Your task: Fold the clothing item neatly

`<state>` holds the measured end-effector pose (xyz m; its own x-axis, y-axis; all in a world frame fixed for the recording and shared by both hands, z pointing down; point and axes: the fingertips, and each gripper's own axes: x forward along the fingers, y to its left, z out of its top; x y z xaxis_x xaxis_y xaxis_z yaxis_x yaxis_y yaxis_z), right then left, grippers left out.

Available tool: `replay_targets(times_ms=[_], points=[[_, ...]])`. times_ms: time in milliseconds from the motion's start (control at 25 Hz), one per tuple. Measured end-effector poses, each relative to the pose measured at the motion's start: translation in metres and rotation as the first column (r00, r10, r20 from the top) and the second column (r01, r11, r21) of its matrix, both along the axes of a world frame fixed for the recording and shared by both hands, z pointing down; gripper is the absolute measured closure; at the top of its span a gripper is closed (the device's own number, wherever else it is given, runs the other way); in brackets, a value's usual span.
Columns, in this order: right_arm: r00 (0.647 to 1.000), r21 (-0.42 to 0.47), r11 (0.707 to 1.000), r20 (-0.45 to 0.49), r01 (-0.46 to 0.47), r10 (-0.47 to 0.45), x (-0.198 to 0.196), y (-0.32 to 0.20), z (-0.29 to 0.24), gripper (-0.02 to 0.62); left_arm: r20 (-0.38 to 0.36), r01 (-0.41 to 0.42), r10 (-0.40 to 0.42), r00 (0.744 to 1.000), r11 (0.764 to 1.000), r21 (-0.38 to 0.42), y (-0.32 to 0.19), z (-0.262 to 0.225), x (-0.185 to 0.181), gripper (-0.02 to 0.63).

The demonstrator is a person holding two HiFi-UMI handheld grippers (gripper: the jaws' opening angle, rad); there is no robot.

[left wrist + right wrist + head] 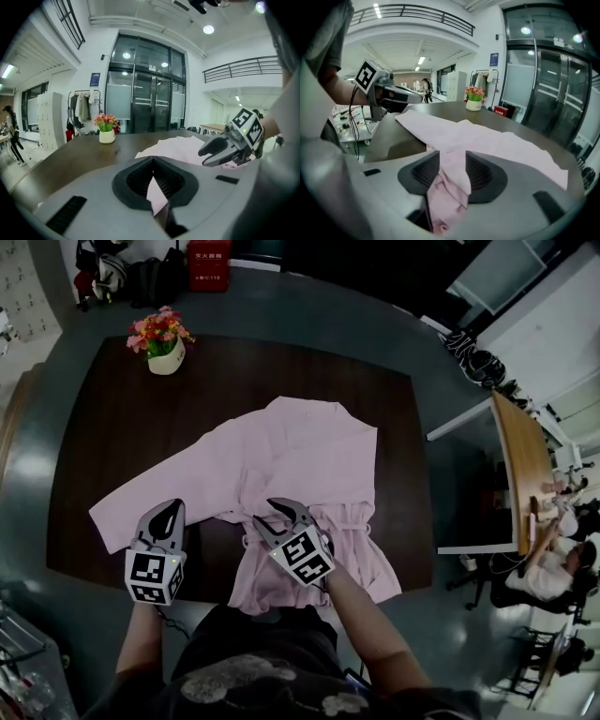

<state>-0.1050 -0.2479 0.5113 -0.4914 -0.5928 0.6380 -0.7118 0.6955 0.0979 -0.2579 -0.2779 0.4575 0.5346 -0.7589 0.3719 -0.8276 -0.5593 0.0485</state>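
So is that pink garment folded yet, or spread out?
Mostly spread: the pink garment lies open across the table, one sleeve stretched left, only bunched in the middle.

We see a dark brown wooden desk [103, 427] on a grey-blue floor [441, 352]. Near its far left corner sits a small white pot of pink and red flowers [166, 359]. Beyond the desk a red box [208, 263] stands on the floor beside black bags [155, 279]. At the right, people [548, 573] sit along a light wooden table [521, 465].
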Motion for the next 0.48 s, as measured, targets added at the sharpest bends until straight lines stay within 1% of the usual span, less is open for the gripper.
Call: replay_targets(times_ms=[120, 200, 240, 360, 480], points=[[0.995, 0.029, 0.996, 0.056, -0.083, 0.082, 0.001, -0.009, -0.009, 0.453, -0.005, 0.007, -0.007, 1.0, 1.0, -0.003, -0.003, 0.002, -0.009, 0.595], [0.99, 0.05, 0.99, 0.055, -0.135, 0.133, 0.003, -0.026, -0.013, 0.453, -0.01, 0.017, -0.017, 1.0, 1.0, -0.006, -0.005, 0.004, -0.016, 0.595], [0.987, 0.044, 0.987, 0.046, -0.154, 0.152, 0.002, -0.036, -0.011, 0.453, -0.014, 0.022, -0.022, 1.0, 1.0, -0.008, -0.004, 0.004, -0.019, 0.595], [0.98, -0.033, 0.979, -0.002, -0.2, 0.2, -0.01, -0.067, 0.009, 0.453, -0.022, 0.03, -0.03, 0.999, 0.999, -0.016, -0.002, 0.007, -0.025, 0.595], [0.963, -0.12, 0.959, -0.112, -0.257, 0.244, -0.011, -0.09, 0.044, 0.453, -0.029, 0.043, -0.044, 0.999, 0.999, -0.026, 0.001, 0.007, -0.033, 0.595]])
